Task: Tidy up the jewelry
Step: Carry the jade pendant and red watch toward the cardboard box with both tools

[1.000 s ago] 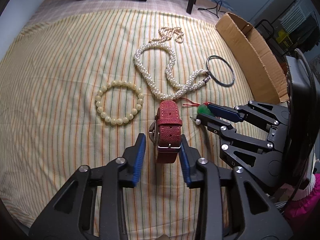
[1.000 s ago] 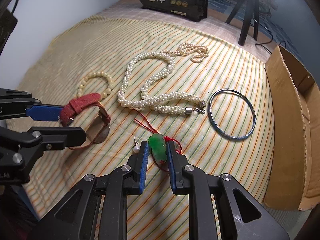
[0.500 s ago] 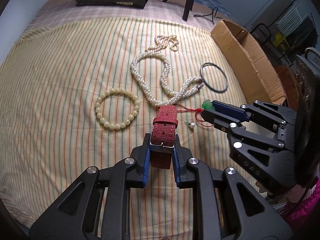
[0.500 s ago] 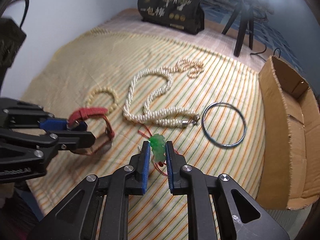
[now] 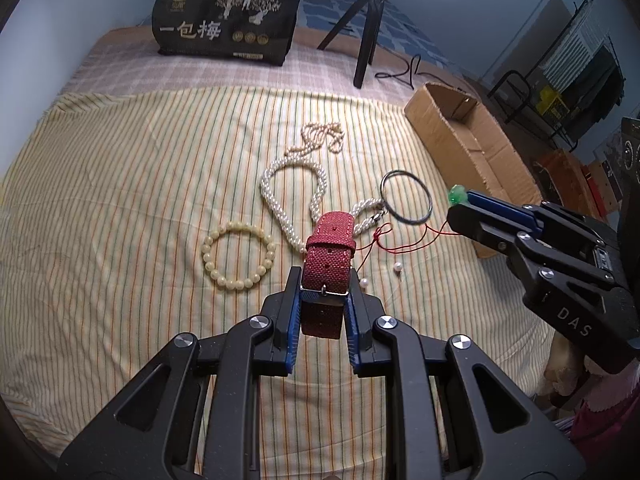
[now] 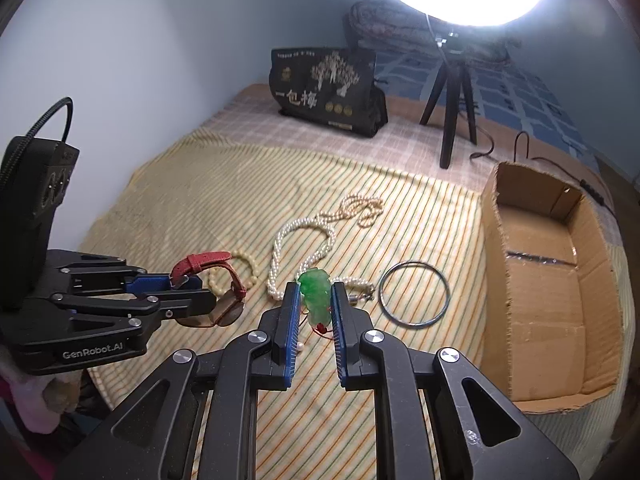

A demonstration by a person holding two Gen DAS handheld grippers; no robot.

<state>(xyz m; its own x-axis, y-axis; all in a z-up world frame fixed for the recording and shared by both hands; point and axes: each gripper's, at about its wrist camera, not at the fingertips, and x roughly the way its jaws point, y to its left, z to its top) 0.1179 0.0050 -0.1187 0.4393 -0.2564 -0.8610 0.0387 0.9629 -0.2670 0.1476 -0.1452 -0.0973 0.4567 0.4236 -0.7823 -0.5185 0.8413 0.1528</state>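
Left gripper [image 5: 322,300] clamps the red watch [image 5: 329,248] by its strap; right gripper [image 6: 314,312] pinches the green pendant [image 6: 316,294], both held clear of the striped cloth [image 5: 120,200]. The box [image 6: 560,292] looks empty, so nothing is sorted yet. Pearl necklace [image 5: 292,184], bead bracelet [image 5: 238,254], bangle [image 5: 406,196] and two loose pearls [image 5: 397,266] lie on the cloth.

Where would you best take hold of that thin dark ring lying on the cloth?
By its rim. The dark bangle lies flat on the striped cloth, so come from above, one finger inside the hoop and one outside. Its side facing the cardboard box has nothing lying against it.
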